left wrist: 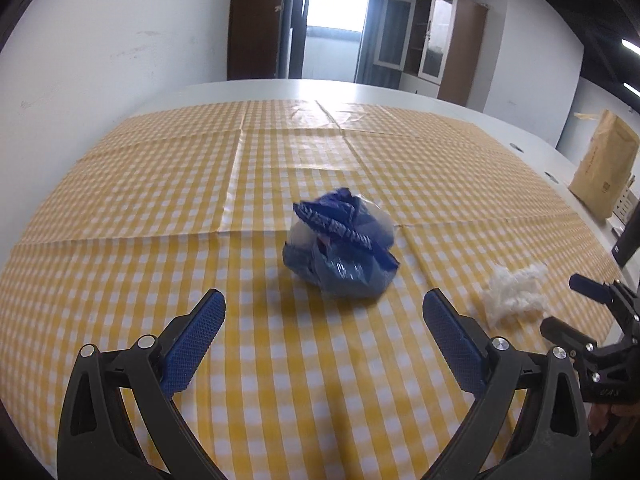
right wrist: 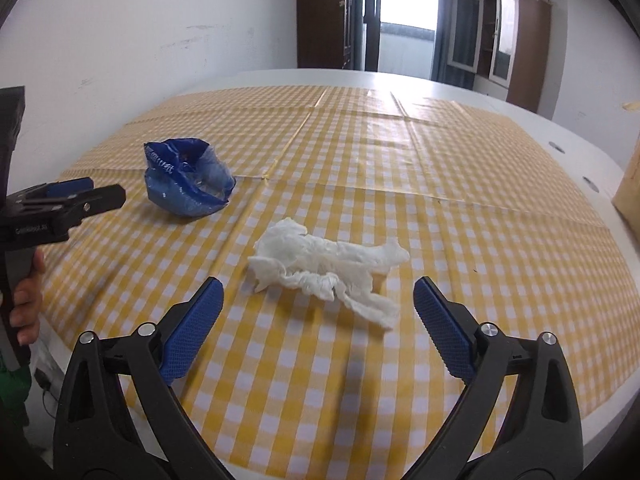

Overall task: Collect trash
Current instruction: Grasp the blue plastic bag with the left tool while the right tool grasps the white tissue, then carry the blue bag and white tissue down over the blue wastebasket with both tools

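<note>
My left gripper (left wrist: 324, 312) gapes before blue printed wrapper (left wrist: 340, 246), lettering unreadable; right gripper (right wrist: 318, 300) gapes before crumpled tissue (right wrist: 324, 266).

left gripper (left wrist: 324, 312): jaws wide, nothing between | right gripper (right wrist: 318, 300): jaws wide, nothing between

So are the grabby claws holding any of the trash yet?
No, nothing is held. The left gripper is open before the blue wrapper, and the right gripper is open before the white tissue.
</note>
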Demonstrator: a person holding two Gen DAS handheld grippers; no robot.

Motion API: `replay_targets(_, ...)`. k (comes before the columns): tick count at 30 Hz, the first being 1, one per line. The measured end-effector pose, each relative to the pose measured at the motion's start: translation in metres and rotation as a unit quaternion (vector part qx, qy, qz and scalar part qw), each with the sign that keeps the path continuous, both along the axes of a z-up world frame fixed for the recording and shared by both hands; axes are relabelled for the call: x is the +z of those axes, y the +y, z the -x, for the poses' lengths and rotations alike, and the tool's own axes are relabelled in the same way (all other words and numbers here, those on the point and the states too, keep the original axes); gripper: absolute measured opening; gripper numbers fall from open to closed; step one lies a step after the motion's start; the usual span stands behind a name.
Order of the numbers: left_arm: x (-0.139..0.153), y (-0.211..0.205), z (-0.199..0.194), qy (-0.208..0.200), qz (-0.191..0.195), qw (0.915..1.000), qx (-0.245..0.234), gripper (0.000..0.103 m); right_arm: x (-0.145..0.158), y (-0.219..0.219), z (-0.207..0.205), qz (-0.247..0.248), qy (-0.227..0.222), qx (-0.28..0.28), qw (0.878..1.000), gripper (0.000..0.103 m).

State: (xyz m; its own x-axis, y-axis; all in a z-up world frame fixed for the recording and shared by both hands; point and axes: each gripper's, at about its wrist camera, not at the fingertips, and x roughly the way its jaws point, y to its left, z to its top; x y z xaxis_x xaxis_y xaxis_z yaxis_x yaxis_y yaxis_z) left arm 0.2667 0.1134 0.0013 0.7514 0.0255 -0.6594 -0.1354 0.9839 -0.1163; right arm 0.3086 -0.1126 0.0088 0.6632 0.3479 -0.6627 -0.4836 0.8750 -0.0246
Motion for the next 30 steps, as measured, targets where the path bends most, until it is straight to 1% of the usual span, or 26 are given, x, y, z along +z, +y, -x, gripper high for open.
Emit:
replay_targets(2, 0.001, 0.003, -0.013, 0.006, 0.004, 1.0, 0.002, 0.097, -0.002, 0.003, -0.01, 0.007, 0.009, 0.002, 1.0, 0.085)
replay_targets(4, 0.003, 0.005, -0.027, 0.012, 0.003, 0.9999, 0.001, 0.097, -0.005, 0.003, -0.018, 0.003, 0.025, 0.004, 1.0, 0.083)
replay_targets(5, 0.003, 0.006, -0.036, 0.016, -0.003, 0.9999, 0.002, 0.097, -0.008, 0.003, -0.023, -0.001, 0.036, 0.006, 0.999, 0.081)
replay_targets(6, 0.003, 0.007, -0.041, 0.019, -0.007, 0.9998, 0.005, 0.097, -0.011, 0.003, -0.027, -0.004, 0.047, 0.006, 0.999, 0.077)
replay_targets(8, -0.001, 0.011, -0.052, 0.029, -0.01, 0.9995, 0.009, 0.094, -0.016, 0.004, -0.032, -0.003, 0.061, 0.007, 0.998, 0.071)
replay_targets(10, -0.01, 0.009, -0.062, 0.05, -0.008, 0.9987, 0.0, 0.077, -0.021, 0.005, -0.033, 0.0, 0.068, 0.009, 0.998, 0.059)
replay_targets(11, -0.013, 0.009, -0.064, 0.056, -0.006, 0.9984, -0.005, 0.073, -0.021, 0.004, -0.033, -0.003, 0.069, 0.011, 0.998, 0.055)
replay_targets(12, -0.015, 0.008, -0.064, 0.057, 0.001, 0.9983, -0.012, 0.061, -0.021, 0.002, -0.033, -0.007, 0.069, 0.009, 0.998, 0.046)
replay_targets(13, -0.015, 0.008, -0.063, 0.056, 0.004, 0.9983, -0.013, 0.058, -0.022, 0.001, -0.034, -0.008, 0.072, 0.006, 0.997, 0.036)
replay_targets(14, -0.015, 0.008, -0.062, 0.055, 0.002, 0.9985, -0.01, 0.057, -0.023, 0.0, -0.034, -0.009, 0.076, 0.007, 0.997, 0.032)
replay_targets(15, -0.014, 0.009, -0.06, 0.05, 0.003, 0.9987, -0.007, 0.055, -0.024, -0.001, -0.035, -0.01, 0.078, 0.01, 0.997, 0.022)
replay_targets(16, -0.013, 0.008, -0.057, 0.046, 0.007, 0.9989, -0.01, 0.054, -0.023, -0.001, -0.032, -0.01, 0.079, 0.013, 0.997, 0.018)
replay_targets(21, -0.001, 0.003, -0.032, 0.018, 0.008, 0.9997, -0.014, 0.052, -0.012, -0.011, -0.012, -0.023, 0.066, 0.023, 0.997, 0.013)
replay_targets(26, 0.01, -0.013, 0.002, -0.005, 0.013, 0.9995, -0.027, 0.052, 0.0, -0.019, 0.014, -0.043, 0.054, 0.032, 0.997, 0.012)
replay_targets(30, 0.032, -0.022, 0.037, -0.033, 0.006, 0.9987, -0.037, 0.052, 0.019, -0.025, 0.039, -0.045, 0.031, 0.043, 0.998, 0.012)
